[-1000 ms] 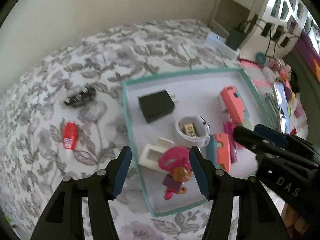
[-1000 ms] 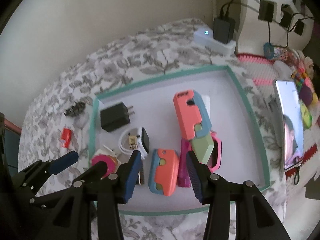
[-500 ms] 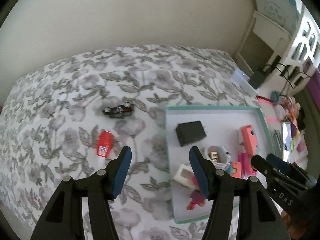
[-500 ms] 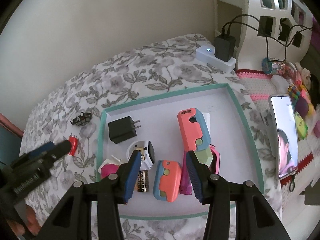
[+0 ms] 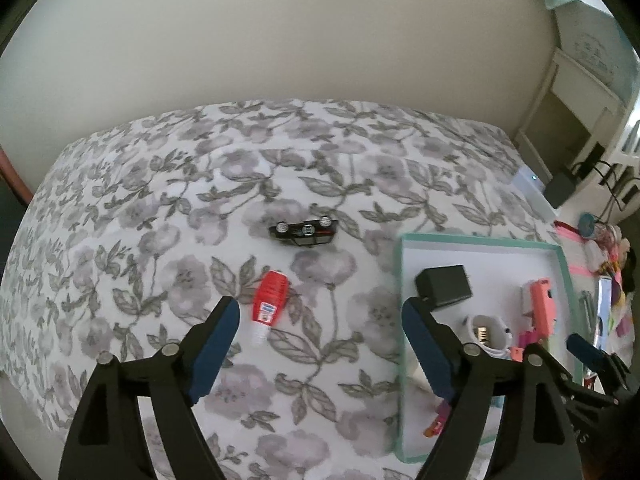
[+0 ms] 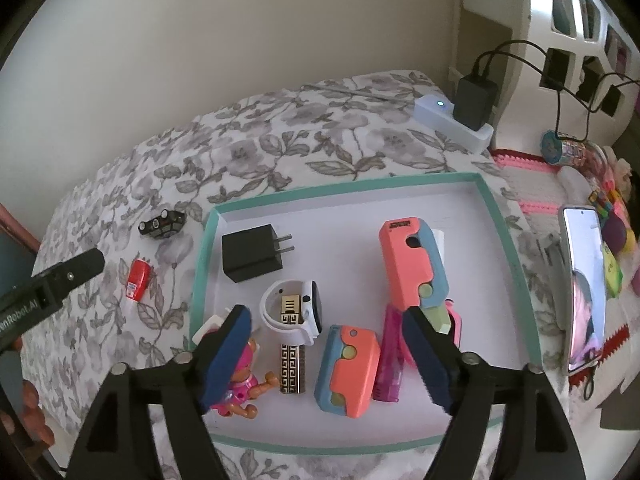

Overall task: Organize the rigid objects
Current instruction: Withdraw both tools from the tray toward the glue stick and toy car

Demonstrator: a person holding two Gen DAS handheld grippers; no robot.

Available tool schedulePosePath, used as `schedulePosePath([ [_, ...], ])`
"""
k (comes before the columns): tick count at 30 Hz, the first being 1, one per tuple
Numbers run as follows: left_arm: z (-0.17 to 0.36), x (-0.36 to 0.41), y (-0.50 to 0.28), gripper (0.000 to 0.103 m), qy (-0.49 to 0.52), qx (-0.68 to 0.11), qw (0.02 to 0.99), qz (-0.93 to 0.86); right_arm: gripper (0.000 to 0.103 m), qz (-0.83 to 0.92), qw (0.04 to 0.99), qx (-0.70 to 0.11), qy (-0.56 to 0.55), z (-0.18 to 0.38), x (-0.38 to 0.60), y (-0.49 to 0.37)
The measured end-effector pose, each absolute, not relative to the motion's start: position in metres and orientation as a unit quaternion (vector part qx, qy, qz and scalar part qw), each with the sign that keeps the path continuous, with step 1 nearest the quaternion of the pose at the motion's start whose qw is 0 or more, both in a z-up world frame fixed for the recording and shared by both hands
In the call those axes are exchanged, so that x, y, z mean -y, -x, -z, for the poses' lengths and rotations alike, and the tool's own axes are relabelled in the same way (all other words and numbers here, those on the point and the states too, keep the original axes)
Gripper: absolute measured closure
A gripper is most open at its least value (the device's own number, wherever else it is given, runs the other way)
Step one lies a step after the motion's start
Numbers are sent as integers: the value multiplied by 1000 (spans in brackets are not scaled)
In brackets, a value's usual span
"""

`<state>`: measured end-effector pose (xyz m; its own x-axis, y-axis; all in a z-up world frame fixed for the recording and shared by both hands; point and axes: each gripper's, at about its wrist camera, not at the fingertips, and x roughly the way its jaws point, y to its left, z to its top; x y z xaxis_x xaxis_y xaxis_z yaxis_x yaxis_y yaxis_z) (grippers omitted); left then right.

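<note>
My left gripper (image 5: 320, 344) has just spread wide, empty, above the red tube (image 5: 269, 297); my right gripper (image 6: 326, 350), likewise freshly opened, hangs empty over the tray (image 6: 506, 236).

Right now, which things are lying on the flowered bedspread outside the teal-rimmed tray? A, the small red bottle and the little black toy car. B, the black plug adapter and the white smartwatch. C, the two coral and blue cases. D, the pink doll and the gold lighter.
A: the small red bottle and the little black toy car lie on the flowered bedspread, left of the teal-rimmed tray.
</note>
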<state>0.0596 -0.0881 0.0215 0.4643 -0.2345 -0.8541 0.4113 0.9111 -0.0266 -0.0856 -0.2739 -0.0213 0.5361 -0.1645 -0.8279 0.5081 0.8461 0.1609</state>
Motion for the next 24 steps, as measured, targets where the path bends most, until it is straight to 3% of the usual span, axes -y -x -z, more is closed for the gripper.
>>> schedulePosePath([
  [3,-18,82,-65,18,-87,-484,851,184,13,196,856,-441,-185,23,271,83],
  [8,-12,68,-76,13,-72,-493,850,174,0,195,859,-441,-172,25,265,78],
  [24,2,-1,-121,11,31,-499,855,135,0,187,874,-422,-150,25,244,55],
])
